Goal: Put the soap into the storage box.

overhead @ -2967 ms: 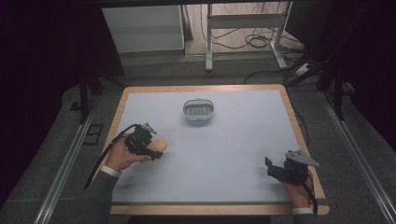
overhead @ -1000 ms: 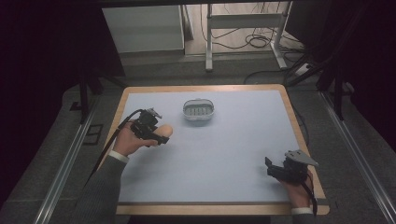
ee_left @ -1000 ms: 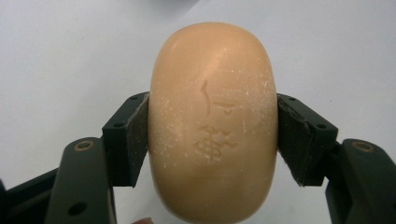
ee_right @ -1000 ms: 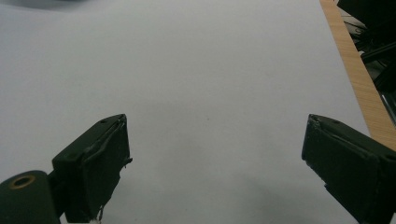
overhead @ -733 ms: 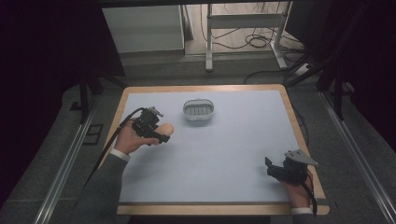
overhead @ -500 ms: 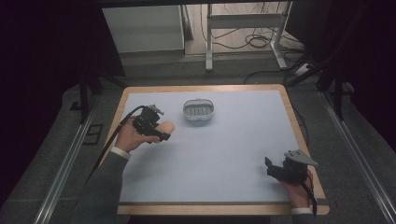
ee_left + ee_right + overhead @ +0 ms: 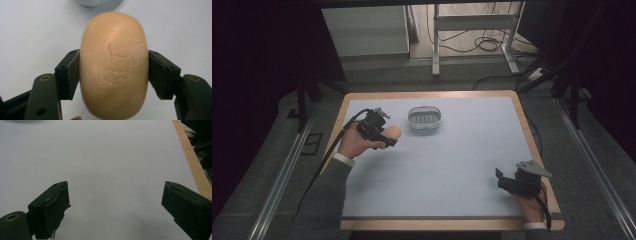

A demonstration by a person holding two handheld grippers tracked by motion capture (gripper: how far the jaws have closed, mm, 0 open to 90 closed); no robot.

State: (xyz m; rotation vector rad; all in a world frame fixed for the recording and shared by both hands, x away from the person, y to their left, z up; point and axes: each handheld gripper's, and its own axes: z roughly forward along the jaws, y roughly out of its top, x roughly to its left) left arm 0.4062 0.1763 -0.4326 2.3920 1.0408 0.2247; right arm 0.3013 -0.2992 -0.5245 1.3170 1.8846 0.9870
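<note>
Pale-blue surface (image 7: pixel 452 165) is carrying a small dish (image 7: pixel 424 119); left tongs (image 7: pixel 387 140) are clamping the soap bar (image 7: pixel 113 65) just beside it, right tongs (image 7: pixel 502 179) gaping, unloaded. Soap's rounded, slick-looking flanks are giving the pads little purchase, so it is risking squirting free short of the dish.

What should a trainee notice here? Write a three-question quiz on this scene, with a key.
1. True or false: the left gripper is shut on the soap bar.
2. How do the right gripper jaws stand: A open, B shut?
3. What sits on the table just beyond the soap?

Key: 1 true; 2 A; 3 the soap dish.
</note>
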